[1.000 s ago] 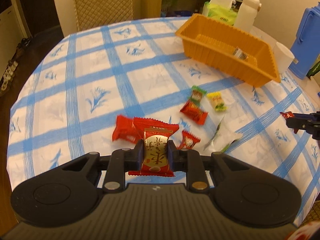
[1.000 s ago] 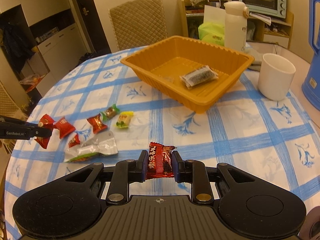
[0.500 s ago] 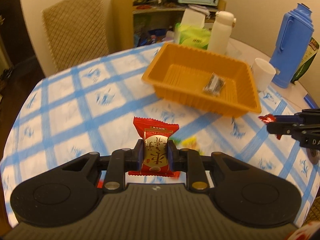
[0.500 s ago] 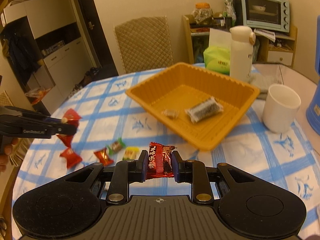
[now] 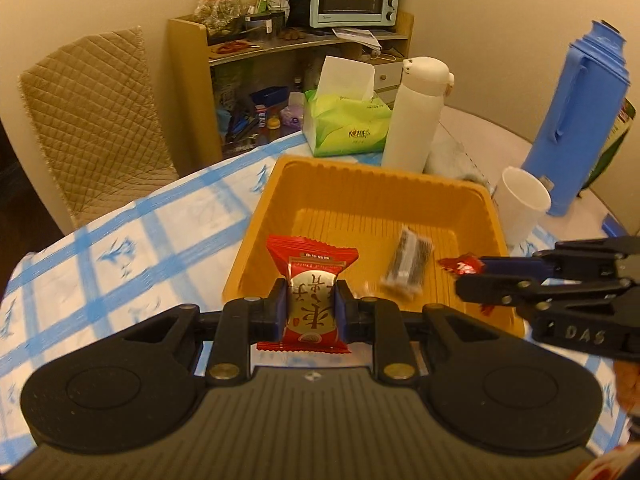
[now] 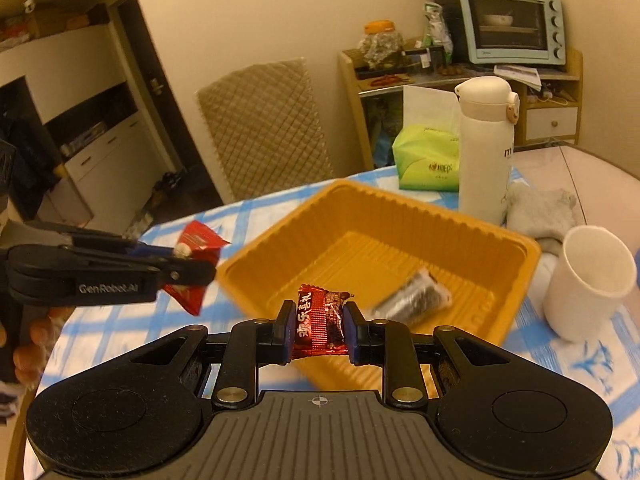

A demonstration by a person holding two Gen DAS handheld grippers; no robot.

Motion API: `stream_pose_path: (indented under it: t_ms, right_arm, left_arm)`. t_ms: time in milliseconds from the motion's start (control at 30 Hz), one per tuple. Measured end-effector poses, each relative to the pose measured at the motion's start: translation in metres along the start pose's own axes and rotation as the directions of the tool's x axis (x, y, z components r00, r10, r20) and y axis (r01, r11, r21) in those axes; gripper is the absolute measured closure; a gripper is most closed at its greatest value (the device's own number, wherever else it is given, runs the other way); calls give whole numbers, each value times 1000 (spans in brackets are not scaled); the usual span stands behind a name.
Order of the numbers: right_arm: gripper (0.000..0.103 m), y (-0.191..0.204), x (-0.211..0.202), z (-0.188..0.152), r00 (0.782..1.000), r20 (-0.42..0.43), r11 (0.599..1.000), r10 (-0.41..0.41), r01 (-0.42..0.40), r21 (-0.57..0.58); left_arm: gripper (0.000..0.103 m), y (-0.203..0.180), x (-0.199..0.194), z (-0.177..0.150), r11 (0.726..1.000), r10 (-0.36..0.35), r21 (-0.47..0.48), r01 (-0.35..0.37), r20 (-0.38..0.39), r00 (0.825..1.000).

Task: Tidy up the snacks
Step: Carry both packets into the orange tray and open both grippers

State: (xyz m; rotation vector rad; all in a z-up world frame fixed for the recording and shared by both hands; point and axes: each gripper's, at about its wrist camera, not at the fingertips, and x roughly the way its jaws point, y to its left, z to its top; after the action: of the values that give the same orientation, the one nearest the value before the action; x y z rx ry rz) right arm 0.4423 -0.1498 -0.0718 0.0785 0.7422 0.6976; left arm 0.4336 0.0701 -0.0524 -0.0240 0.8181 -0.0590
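We hold a snack in each hand above the near edge of the orange tray [image 5: 256, 216], which sits on the table [image 5: 120, 240] under a blue-checked cloth. Our left hand-held gripper [image 5: 311, 312] is pinching a red packet with a gold label [image 5: 310, 300], upright between the pads, its top edge standing in front of the tray's near-left wall. Our right hand-held gripper [image 6: 318, 330] is pinching a small dark-red candy [image 6: 319, 324] in the same way; in the left wrist view this gripper reaches in from 3 o'clock with the candy poking out over the tray's right side. In the right wrist view the left gripper enters from 9 o'clock, beside the tray's left corner. Inside the tray lies one dark wrapped bar [image 5: 410, 266], toward the near-right part of the floor. Beyond the tray at 12 o'clock stand a green tissue box [image 5: 346, 128] and a white bottle [image 5: 416, 120]; a white cup [image 5: 520, 208] stands just beside the tray at 2 o'clock, with a blue thermos [image 5: 576, 120] behind it.
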Motion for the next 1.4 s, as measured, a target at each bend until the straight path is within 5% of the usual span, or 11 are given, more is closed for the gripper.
stream_pose_path:
  t_ms: [467,933,1100,1400]
  right_arm:
    - [77,-40,69,30,996,-44,985,-79,85,149]
    - [77,-57,84,30,990,-62,971,-125,135,198]
    - [77,-57,85,31,990,-61,969,-126,136,206]
    - [77,-56,86,37,990,-41,966,-133,138,217]
  left_arm:
    - [81,2,84,37,999,-20,38,23,-74,997]
    - [81,5,131,43,999,-27,19,29,-133,991]
    - [65,4,125,44,999,-31,33,35,-106,994]
    - [56,10,113,42,999,-36,0,36,-106,994]
